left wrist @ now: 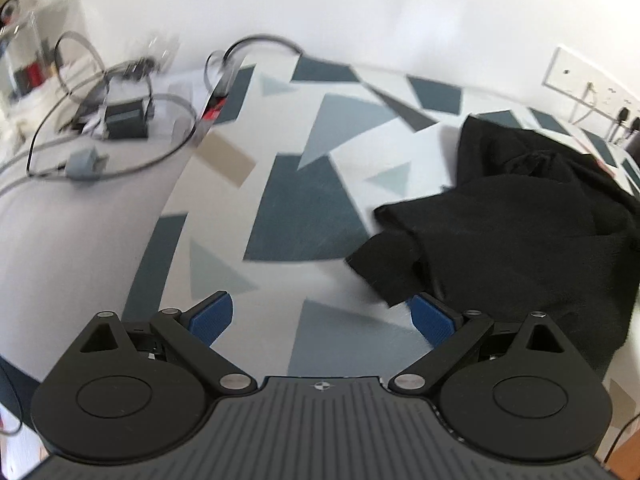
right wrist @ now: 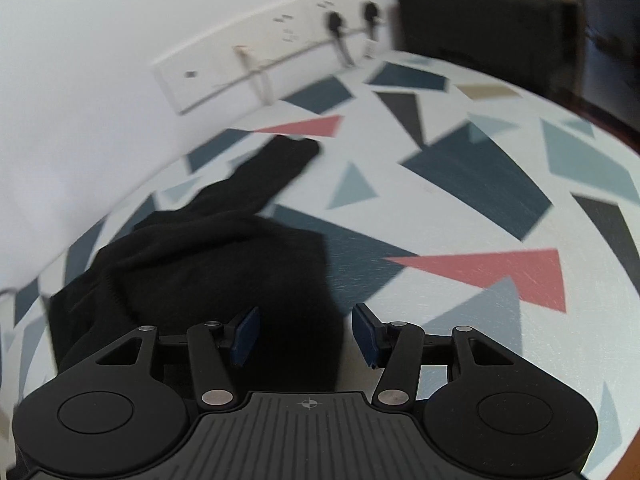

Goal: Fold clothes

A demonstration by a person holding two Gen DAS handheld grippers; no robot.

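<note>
Garment: the black garment [left wrist: 520,216] lies crumpled on the patterned tabletop [left wrist: 304,208], filling the right half of your left wrist view. In your right wrist view it takes the lower left, with one narrow part, probably a sleeve [right wrist: 276,164], trailing toward the upper middle.

Left gripper: your left gripper [left wrist: 322,320] is released, blue pads wide apart with bare tabletop between them. Its right-hand pad [left wrist: 430,322] sits just beside the garment's near corner; whether it touches the cloth you cannot tell.

Right gripper: your right gripper [right wrist: 306,334] stands partly spread, pads clear of the cloth, with the garment's right edge lying in the gap below. It grasps nothing.

Why so placed: you seem to have both tools low at the near edge, one at each side of the heap, which suits picking up two points to spread it flat before any fold. That is a judgement only.

Hidden: bunched black folds hide collar, hem and the second sleeve, so what kind of garment it is stays unsure.

Cut off: the garment's right side runs out of the left wrist view.

Hard to make out: cables and a small box [left wrist: 124,118] at upper left are blurred, as are the wall sockets [right wrist: 352,24] at the top of the right wrist view.
</note>
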